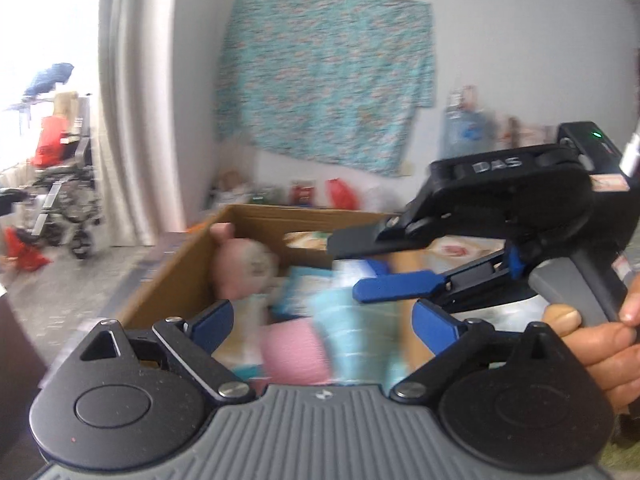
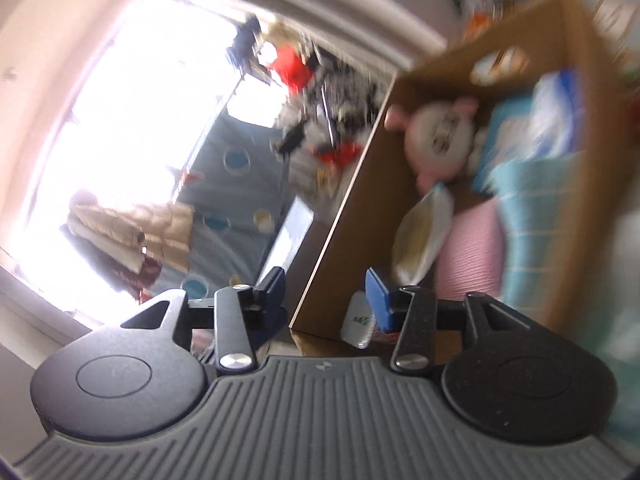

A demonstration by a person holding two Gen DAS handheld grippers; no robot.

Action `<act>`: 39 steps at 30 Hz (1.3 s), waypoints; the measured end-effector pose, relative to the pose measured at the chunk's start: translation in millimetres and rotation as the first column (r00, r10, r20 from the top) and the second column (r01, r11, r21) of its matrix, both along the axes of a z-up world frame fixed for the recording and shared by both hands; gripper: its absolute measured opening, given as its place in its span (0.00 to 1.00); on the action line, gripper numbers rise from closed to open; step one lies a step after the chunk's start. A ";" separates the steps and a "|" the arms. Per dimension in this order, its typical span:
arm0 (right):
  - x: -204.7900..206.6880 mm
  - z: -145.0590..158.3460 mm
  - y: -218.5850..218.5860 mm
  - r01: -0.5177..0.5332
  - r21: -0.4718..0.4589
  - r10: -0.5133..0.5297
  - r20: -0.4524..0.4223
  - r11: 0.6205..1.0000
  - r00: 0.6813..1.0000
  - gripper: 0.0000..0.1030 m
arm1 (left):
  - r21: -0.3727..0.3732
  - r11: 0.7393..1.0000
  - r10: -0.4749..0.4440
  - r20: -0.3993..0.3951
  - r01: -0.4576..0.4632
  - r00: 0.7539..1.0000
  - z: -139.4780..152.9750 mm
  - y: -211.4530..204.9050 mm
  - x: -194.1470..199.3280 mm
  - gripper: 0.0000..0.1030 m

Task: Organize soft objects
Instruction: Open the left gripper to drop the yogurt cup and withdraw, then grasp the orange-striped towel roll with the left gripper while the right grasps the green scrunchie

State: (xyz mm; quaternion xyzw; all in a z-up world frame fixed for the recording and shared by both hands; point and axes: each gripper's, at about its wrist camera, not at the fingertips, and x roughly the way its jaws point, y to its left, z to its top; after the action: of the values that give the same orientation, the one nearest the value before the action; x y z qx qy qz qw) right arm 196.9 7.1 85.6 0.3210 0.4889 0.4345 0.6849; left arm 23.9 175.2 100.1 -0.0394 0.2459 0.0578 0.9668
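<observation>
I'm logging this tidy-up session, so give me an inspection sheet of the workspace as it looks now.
Surface: hidden under the cardboard box; not clear what it rests on.
Job's things: in the box, a pink plush toy, pink cloth, light blue cloth, a pale soft packet; all blurred.
Clutter: small plastic packet at the box's near corner.
Grippers: left gripper open, empty, over the box; right gripper open, empty, held in a hand.
Cables: nothing seen.
Surroundings: patterned cloth on wall, curtain, bright window, wheeled chair.
</observation>
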 end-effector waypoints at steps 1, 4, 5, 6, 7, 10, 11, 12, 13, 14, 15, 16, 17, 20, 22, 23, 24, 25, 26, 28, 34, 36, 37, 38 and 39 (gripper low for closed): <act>-4.8 3.5 -23.3 0.036 0.004 -0.036 0.021 0.999 0.999 0.48 | -0.015 0.999 -0.033 0.007 0.033 0.999 -0.5 -11.9 1.1 0.94; -24.7 12.8 -86.7 0.147 -0.006 -0.146 0.086 0.989 0.986 0.51 | -0.049 0.989 -0.135 0.022 0.136 0.991 -3.6 -47.5 5.4 0.94; -32.3 15.5 -107.9 0.188 -0.021 -0.185 0.110 0.982 0.977 0.51 | -0.057 0.982 -0.177 0.022 0.178 0.984 -6.1 -60.8 8.7 0.94; -38.2 17.5 -128.0 0.223 -0.043 -0.216 0.132 0.974 0.967 0.51 | -0.062 0.974 -0.215 0.016 0.216 0.976 -8.8 -73.5 11.7 0.94; -43.6 17.4 -148.4 0.256 -0.074 -0.243 0.152 0.964 0.958 0.51 | -0.066 0.965 -0.255 0.009 0.255 0.967 -12.0 -87.1 14.8 0.94; -55.0 22.1 -207.2 0.360 -0.187 -0.323 0.201 0.914 0.925 0.52 | -0.053 0.925 -0.378 -0.015 0.376 0.926 -25.9 -130.8 21.4 0.94; -57.3 26.1 -225.6 0.393 -0.229 -0.346 0.220 0.891 0.912 0.53 | -0.035 0.907 -0.421 -0.024 0.421 0.907 -30.2 -147.1 24.3 0.94; -59.7 27.2 -243.6 0.423 -0.270 -0.366 0.237 0.865 0.900 0.54 | -0.011 0.887 -0.462 -0.028 0.462 0.886 -36.2 -163.3 26.4 0.94; -61.8 27.9 -260.6 0.456 -0.312 -0.391 0.249 0.834 0.886 0.55 | 0.016 0.869 -0.494 -0.034 0.495 0.869 -41.4 -180.2 28.2 0.94; -62.1 29.7 -275.7 0.478 -0.349 -0.410 0.252 0.806 0.876 0.56 | 0.048 0.849 -0.525 -0.045 0.527 0.850 -46.2 -197.9 30.7 0.94; -61.8 30.0 -290.4 0.490 -0.381 -0.421 0.255 0.784 0.871 0.59 | 0.076 0.828 -0.553 -0.048 0.555 0.832 -53.1 -212.2 32.5 0.94; -62.3 31.0 -303.7 0.498 -0.414 -0.425 0.259 0.762 0.867 0.64 | 0.107 0.808 -0.578 -0.044 0.579 0.815 -58.2 -227.6 33.8 0.94; -64.5 29.8 -316.7 0.503 -0.452 -0.429 0.263 0.737 0.864 0.66 | 0.146 0.795 -0.590 -0.037 0.589 0.806 -63.4 -241.8 34.4 0.94; -78.2 15.4 -349.2 0.512 -0.544 -0.448 0.257 0.665 0.856 0.69 | 0.253 0.736 -0.641 -0.034 0.628 0.766 -79.9 -284.4 37.2 0.94; -87.2 12.3 -360.7 0.508 -0.580 -0.455 0.248 0.637 0.855 0.70 | 0.283 0.700 -0.670 -0.056 0.655 0.740 -89.8 -306.7 45.7 0.94; -90.2 10.4 -364.3 0.508 -0.590 -0.460 0.244 0.628 0.853 0.70 | 0.291 0.686 -0.677 -0.078 0.667 0.732 -95.5 -315.2 51.1 0.93; -93.0 8.5 -370.3 0.509 -0.594 -0.468 0.239 0.623 0.851 0.70 | 0.298 0.678 -0.678 -0.100 0.672 0.728 -102.0 -325.9 56.9 0.92; -93.3 5.2 -374.6 0.509 -0.596 -0.474 0.231 0.621 0.850 0.70 | 0.306 0.671 -0.675 -0.123 0.675 0.727 -108.4 -334.7 63.0 0.90; -93.8 2.3 -378.8 0.508 -0.596 -0.478 0.225 0.622 0.849 0.70 | 0.315 0.661 -0.674 -0.148 0.681 0.723 -114.9 -342.7 69.0 0.88; -94.4 -2.3 -384.8 0.505 -0.599 -0.480 0.219 0.621 0.850 0.71 | 0.334 0.635 -0.671 -0.208 0.696 0.712 -125.7 -351.4 79.9 0.84; -91.4 -7.1 -387.1 0.490 -0.629 -0.450 0.238 0.603 0.861 0.76 | 0.401 0.606 -0.625 -0.294 0.687 0.723 -152.9 -365.9 97.7 0.76; -90.3 -8.8 -388.9 0.488 -0.632 -0.447 0.240 0.602 0.862 0.76 | 0.381 0.613 -0.621 -0.310 0.693 0.720 -156.3 -364.6 99.2 0.66; -89.8 -10.0 -389.9 0.489 -0.634 -0.449 0.239 0.599 0.861 0.76 | 0.369 0.621 -0.620 -0.310 0.692 0.721 -155.6 -362.9 99.4 0.65; -89.0 -11.5 -391.0 0.489 -0.635 -0.452 0.237 0.598 0.860 0.76 | 0.365 0.628 -0.617 -0.306 0.688 0.725 -154.4 -361.9 99.7 0.63; -88.3 -13.0 -392.1 0.489 -0.636 -0.455 0.233 0.597 0.859 0.76 | 0.364 0.633 -0.612 -0.306 0.684 0.729 -152.8 -361.5 100.0 0.56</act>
State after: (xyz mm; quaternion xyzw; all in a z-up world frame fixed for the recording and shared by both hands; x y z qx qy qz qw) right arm 108.7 -384.9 72.6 0.1575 0.4938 0.0371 0.8544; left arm 123.9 -186.3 -52.7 0.2824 0.2963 -0.2357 0.8814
